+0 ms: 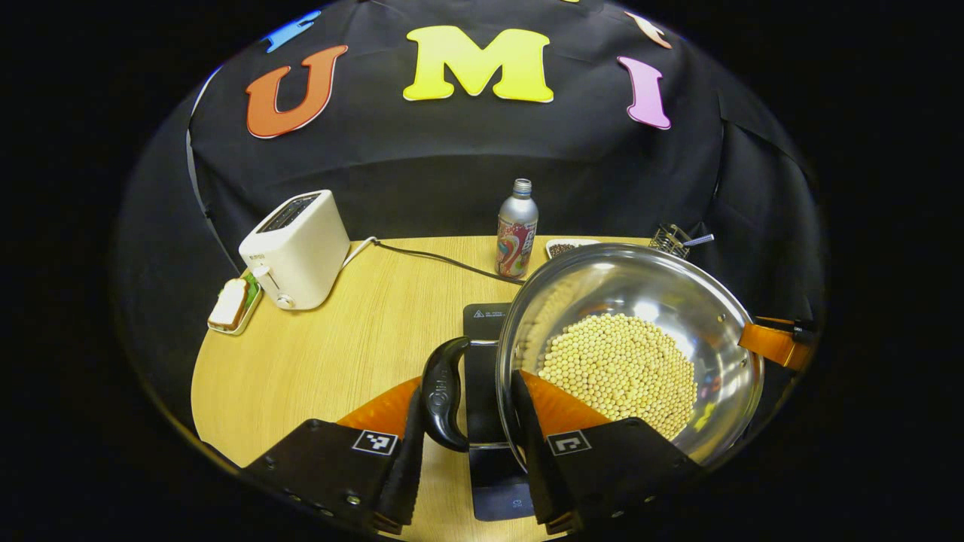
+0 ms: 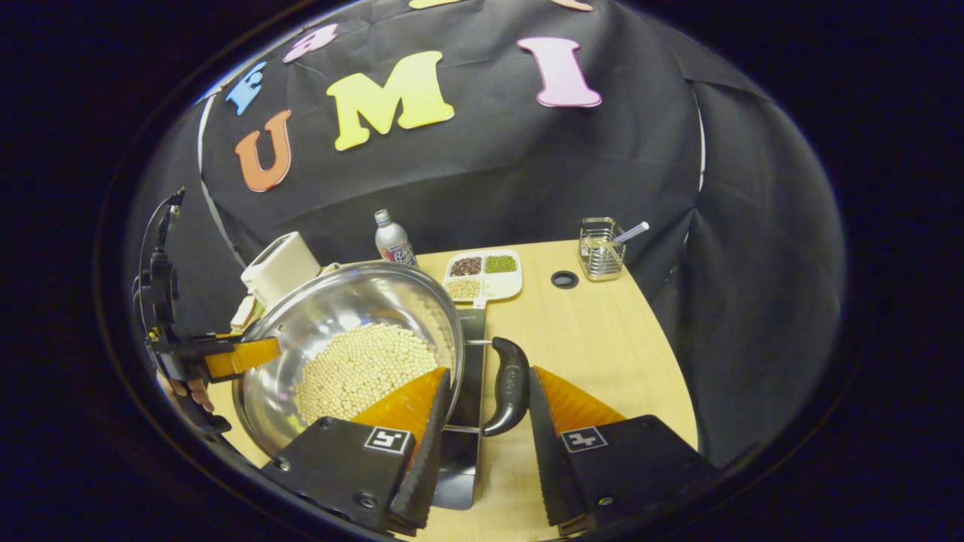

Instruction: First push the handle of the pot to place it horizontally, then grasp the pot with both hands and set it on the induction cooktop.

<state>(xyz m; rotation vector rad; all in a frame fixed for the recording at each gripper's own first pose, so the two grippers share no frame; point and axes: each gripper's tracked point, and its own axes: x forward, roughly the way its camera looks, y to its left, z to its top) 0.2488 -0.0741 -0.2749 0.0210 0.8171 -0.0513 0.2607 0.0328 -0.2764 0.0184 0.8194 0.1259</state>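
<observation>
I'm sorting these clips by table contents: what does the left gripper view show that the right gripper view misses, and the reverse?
Left gripper view alone: the toaster's power cord across the table. Right gripper view alone: a black ring beside the wire rack, and a hand holding the far tongs. Both share the pot of beans, toaster, bottle, bean tray and cooktop.

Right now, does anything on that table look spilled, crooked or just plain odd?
Nothing is spilled or broken. The one oddity: the pot full of pale beans sits tipped, its rim slanting over the black cooktop. The toaster, bottle and divided bean tray all sit upright and tidy on the table.
</observation>
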